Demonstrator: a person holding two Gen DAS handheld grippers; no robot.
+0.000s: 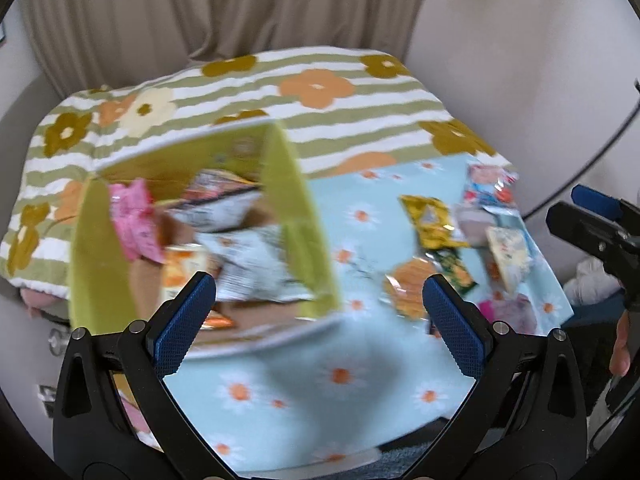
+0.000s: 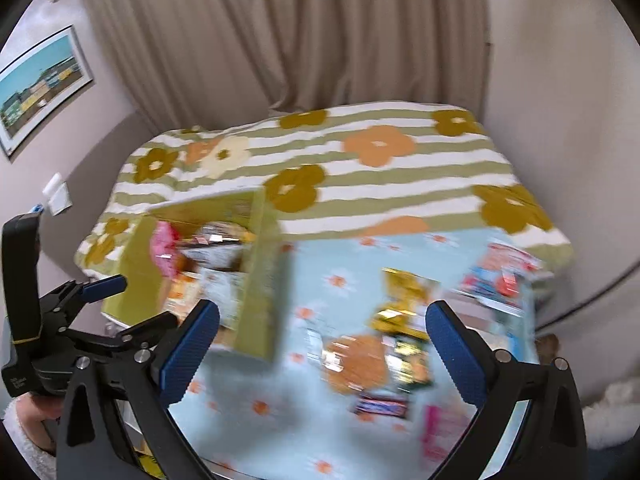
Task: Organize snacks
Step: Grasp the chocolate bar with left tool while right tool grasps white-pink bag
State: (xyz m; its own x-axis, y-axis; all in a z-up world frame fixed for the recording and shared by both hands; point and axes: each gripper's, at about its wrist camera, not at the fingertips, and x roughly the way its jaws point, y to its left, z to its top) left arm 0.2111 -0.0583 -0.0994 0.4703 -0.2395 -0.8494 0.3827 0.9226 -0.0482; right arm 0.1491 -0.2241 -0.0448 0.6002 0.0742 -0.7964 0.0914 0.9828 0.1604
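Observation:
A green cardboard box (image 1: 304, 216) stands on the left of a light blue flowered cloth (image 1: 288, 384) and holds several snack packets, among them a pink one (image 1: 134, 220) and a white one (image 1: 256, 268). Loose snacks lie to its right: a yellow packet (image 1: 430, 220), an orange round one (image 1: 408, 284) and others. My left gripper (image 1: 318, 320) is open and empty, above the cloth by the box's near right corner. My right gripper (image 2: 322, 354) is open and empty, above the orange packet (image 2: 358, 362) and the yellow packet (image 2: 400, 296). The box (image 2: 266, 280) shows left. Both views are blurred.
A green-striped flowered blanket (image 1: 248, 96) covers the bed behind the cloth. A beige curtain (image 2: 288, 32) and walls stand beyond. The right gripper shows at the right edge of the left wrist view (image 1: 596, 216); the left gripper shows at the left in the right wrist view (image 2: 80, 300).

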